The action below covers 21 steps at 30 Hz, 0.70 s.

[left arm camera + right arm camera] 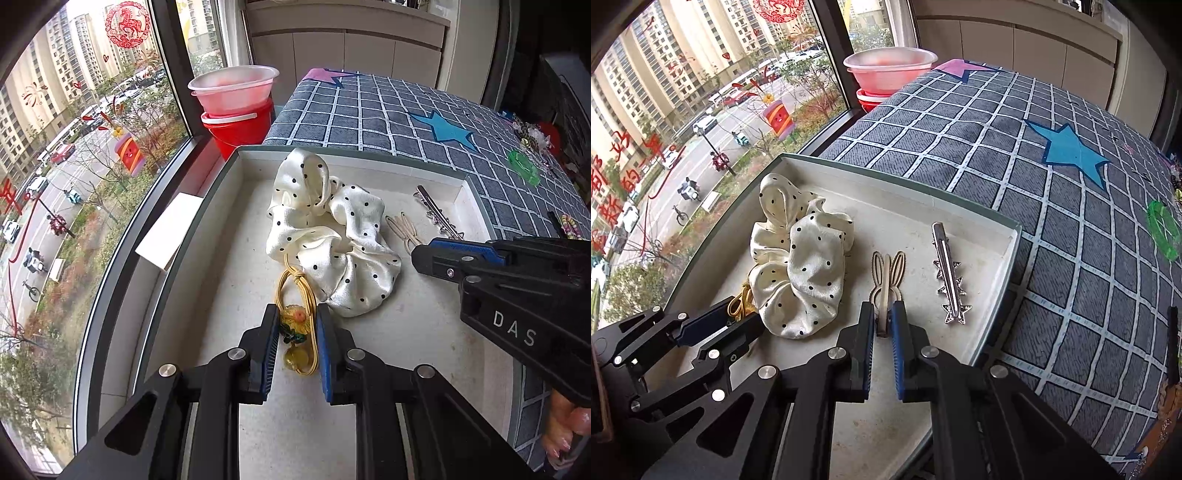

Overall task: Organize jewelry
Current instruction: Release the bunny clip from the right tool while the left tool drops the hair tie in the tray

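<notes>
Lying low in the middle of my left view, the yellow hair tie (298, 325) sits between my left gripper (296, 350) fingers, narrowly parted around it; whether they pinch it I cannot tell. My right gripper (882, 332) fingers, also narrow, flank the rabbit clip (886, 280) end. A dotted scrunchie (801, 269) and a star clip (949, 280) share the tray (1012, 236), on a checked cloth (1052, 229).
</notes>
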Tool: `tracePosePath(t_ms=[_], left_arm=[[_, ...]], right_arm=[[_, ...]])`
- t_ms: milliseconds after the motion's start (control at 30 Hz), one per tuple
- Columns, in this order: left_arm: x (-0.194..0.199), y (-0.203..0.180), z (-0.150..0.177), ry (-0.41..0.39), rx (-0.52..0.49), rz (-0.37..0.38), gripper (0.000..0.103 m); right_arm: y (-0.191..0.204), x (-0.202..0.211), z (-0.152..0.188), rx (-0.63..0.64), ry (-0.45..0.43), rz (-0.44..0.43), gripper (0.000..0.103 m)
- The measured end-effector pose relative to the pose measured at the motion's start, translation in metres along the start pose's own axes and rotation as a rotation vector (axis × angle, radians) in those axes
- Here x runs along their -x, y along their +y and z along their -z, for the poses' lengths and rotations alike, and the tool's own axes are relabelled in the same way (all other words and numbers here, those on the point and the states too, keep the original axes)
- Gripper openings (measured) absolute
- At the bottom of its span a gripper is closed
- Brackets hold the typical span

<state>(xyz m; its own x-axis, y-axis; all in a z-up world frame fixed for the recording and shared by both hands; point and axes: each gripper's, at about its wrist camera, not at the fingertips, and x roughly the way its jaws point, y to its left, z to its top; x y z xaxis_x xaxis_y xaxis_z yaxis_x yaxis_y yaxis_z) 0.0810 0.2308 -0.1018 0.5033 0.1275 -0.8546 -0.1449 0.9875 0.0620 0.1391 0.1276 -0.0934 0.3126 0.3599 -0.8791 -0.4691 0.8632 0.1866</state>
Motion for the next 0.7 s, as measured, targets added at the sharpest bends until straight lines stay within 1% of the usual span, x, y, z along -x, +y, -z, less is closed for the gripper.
tracePosePath(t_ms=[33, 100, 133, 167, 200, 233, 267, 300, 333, 367, 400, 533, 633, 700], left_arm=[[0.0, 0.0, 0.0, -0.001, 0.004, 0.001, 0.027], [0.002, 0.001, -0.001, -0.005, 0.011, 0.006, 0.027], [0.004, 0.001, -0.001, -0.007, 0.013, 0.007, 0.027], [0.005, 0.001, -0.001, -0.01, 0.015, 0.008, 0.027], [0.006, 0.001, -0.002, -0.013, 0.015, 0.009, 0.027], [0.008, 0.001, -0.002, -0.017, 0.015, 0.008, 0.029], [0.009, 0.001, -0.002, -0.021, 0.015, 0.007, 0.039], [0.012, 0.002, -0.002, -0.028, 0.017, 0.007, 0.083], [0.016, 0.003, -0.002, -0.05, 0.028, 0.006, 0.103], [0.022, 0.004, -0.001, -0.082, 0.033, 0.004, 0.103], [0.026, 0.003, -0.002, -0.093, 0.025, 0.004, 0.103], [0.033, 0.002, -0.004, -0.094, 0.024, 0.014, 0.103], [0.043, -0.002, -0.004, -0.126, 0.018, 0.012, 0.103], [0.052, -0.006, -0.005, -0.151, 0.012, 0.02, 0.103]], right_arm=[[0.0, 0.001, 0.0, -0.003, 0.002, -0.003, 0.016], [-0.001, 0.006, -0.001, -0.013, -0.012, -0.012, 0.032], [-0.001, 0.011, -0.001, -0.018, -0.023, -0.015, 0.038], [-0.002, 0.016, -0.001, -0.022, -0.039, -0.016, 0.051], [-0.002, 0.022, 0.0, -0.026, -0.057, -0.016, 0.059], [-0.004, 0.028, 0.0, -0.029, -0.075, -0.015, 0.06], [-0.005, 0.032, 0.0, -0.032, -0.086, -0.014, 0.06], [-0.007, 0.037, 0.001, -0.037, -0.094, -0.013, 0.061], [-0.009, 0.042, 0.002, -0.044, -0.101, -0.012, 0.061], [-0.011, 0.046, 0.003, -0.05, -0.107, -0.011, 0.062], [-0.014, 0.049, 0.004, -0.057, -0.112, -0.011, 0.063], [-0.025, 0.061, 0.011, -0.09, -0.121, -0.016, 0.064], [-0.035, 0.072, 0.019, -0.122, -0.129, -0.024, 0.067], [-0.044, 0.08, 0.025, -0.145, -0.138, -0.032, 0.077]])
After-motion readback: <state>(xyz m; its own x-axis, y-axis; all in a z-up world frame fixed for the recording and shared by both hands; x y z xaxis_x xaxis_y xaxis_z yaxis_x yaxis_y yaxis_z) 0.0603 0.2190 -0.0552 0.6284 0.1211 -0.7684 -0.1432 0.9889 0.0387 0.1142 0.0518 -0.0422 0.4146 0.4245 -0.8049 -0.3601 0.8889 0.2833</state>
